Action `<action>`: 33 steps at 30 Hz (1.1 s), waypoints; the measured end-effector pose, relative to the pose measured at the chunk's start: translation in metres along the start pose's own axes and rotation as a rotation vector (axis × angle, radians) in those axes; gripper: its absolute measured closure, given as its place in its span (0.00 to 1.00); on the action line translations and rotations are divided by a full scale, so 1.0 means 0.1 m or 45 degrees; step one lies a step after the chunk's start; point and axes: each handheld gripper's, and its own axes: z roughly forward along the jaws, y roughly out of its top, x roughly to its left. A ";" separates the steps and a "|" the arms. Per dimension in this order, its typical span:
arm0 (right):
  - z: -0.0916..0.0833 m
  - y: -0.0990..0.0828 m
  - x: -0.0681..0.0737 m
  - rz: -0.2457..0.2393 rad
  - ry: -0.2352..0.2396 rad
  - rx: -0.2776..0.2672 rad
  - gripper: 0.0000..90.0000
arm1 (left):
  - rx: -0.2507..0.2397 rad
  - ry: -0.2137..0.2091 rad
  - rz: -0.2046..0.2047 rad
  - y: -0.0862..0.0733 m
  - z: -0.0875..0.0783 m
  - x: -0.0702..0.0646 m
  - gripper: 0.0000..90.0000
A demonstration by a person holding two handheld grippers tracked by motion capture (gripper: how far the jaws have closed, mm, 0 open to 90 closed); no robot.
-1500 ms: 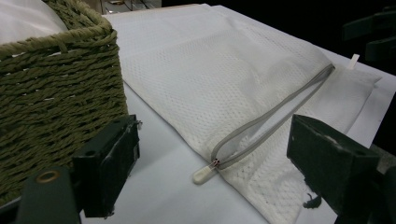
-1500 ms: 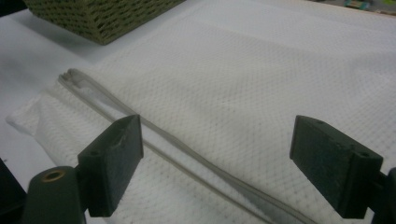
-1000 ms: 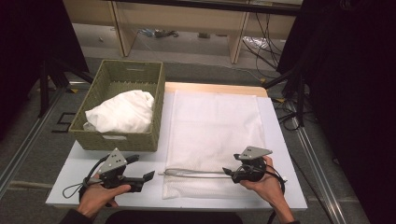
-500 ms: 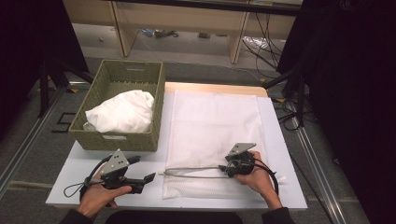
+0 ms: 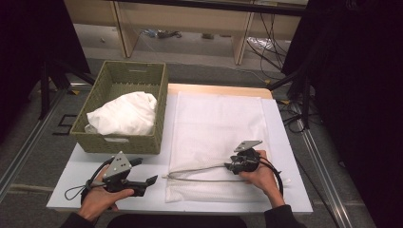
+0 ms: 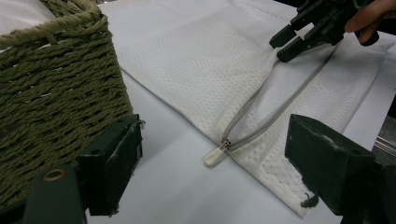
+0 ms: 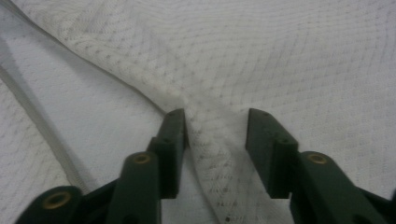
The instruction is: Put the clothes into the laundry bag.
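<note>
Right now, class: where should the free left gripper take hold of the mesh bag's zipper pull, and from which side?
Judging by its pose, grip the white zipper pull by its rounded tab. It lies flat on the table, jutting off the mesh bag toward the left gripper, so come in low from that open side.

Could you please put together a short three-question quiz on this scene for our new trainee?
1. True or false: the zipper of the white mesh bag stands partly open.
2. What lies in the woven basket?
3. Which gripper has bag fabric between its jaws: A) left gripper, B) right gripper?

Key: 1 true. 2 a bundled white cloth. 3 B; its jaws have just been closing, with a gap left.
</note>
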 end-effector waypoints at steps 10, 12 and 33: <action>-0.04 0.11 0.08 -0.099 -0.042 0.014 0.99 | -0.024 0.046 -0.145 0.09 -0.03 0.02 0.22; -0.07 0.13 0.10 -0.108 -0.043 0.001 0.99 | -0.035 0.052 -0.143 0.15 -0.06 0.02 0.22; -0.42 0.37 0.16 -0.206 -0.069 -0.151 1.00 | 0.218 0.278 0.061 1.24 -0.08 1.10 0.18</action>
